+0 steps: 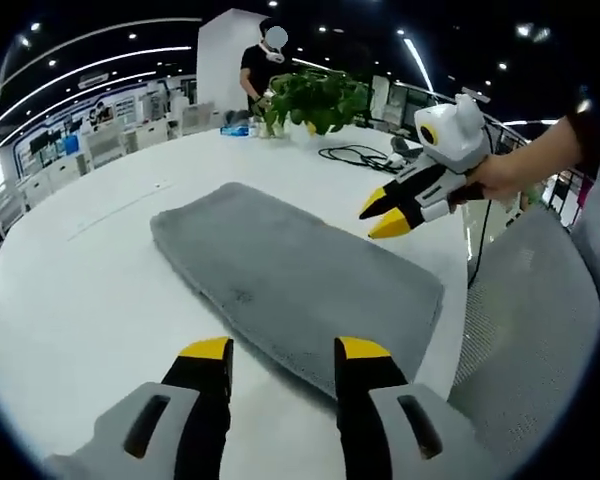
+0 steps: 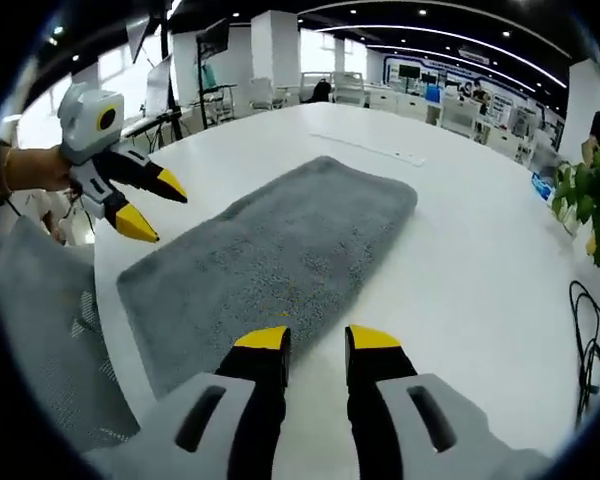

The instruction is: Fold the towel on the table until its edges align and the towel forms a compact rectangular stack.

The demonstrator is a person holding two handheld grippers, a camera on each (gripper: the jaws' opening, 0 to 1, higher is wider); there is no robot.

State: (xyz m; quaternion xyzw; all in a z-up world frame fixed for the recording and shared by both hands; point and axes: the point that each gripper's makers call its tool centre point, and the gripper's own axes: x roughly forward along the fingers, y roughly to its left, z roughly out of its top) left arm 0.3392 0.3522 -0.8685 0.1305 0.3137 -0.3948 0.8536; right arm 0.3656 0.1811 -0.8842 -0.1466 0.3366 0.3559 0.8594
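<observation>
A grey towel [image 1: 290, 270] lies flat as a long rectangle on the round white table [image 1: 90, 290]. In the left gripper view my left gripper [image 1: 285, 350] stands open just off the towel's near long edge, with nothing between its jaws. My right gripper [image 1: 385, 213], held by a hand, hovers open above the towel's opposite edge. In the right gripper view the towel [image 2: 270, 260] stretches away, and my right gripper [image 2: 318, 340] is open over its near edge. The left gripper [image 2: 150, 205] hangs open over the towel's left end.
A potted plant [image 1: 315, 100], a standing person [image 1: 260, 65] and black cables [image 1: 360, 155] are at the table's far side. A grey mesh chair [image 1: 540, 330] stands by the table edge near the towel. The cable [image 2: 585, 350] lies right of the towel.
</observation>
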